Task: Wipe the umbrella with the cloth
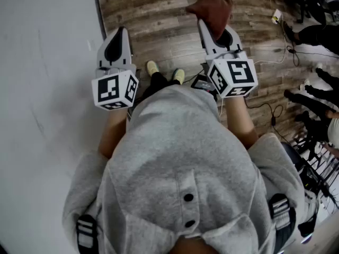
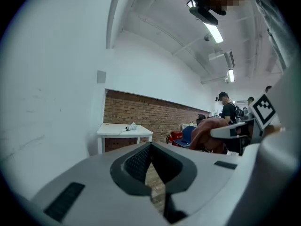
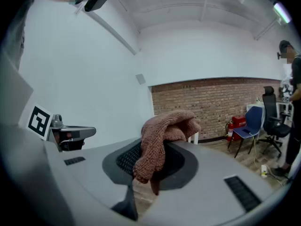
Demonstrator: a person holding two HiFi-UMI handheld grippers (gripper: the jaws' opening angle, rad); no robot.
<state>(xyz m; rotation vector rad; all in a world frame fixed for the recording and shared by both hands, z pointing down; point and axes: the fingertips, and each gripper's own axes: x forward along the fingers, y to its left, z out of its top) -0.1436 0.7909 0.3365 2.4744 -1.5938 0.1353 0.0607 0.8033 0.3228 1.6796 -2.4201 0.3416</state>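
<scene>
r gripper (image 1: 207, 28) clamped on the brown knitted cloth (image 1: 211, 7), which is bunched over its tips. l gripper (image 1: 119, 36) shut, empty, just to its left, both pointing fwd. umbrella in no view, so its direction can't be told.

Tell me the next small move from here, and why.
Probably turn to bring the umbrella into view before anything else. The right tool is shut on the brown cloth, the left tool is shut and empty, and no view shows an umbrella, only a white wall, a brick wall and wooden floor. There is nothing within sight to wipe yet.
</scene>
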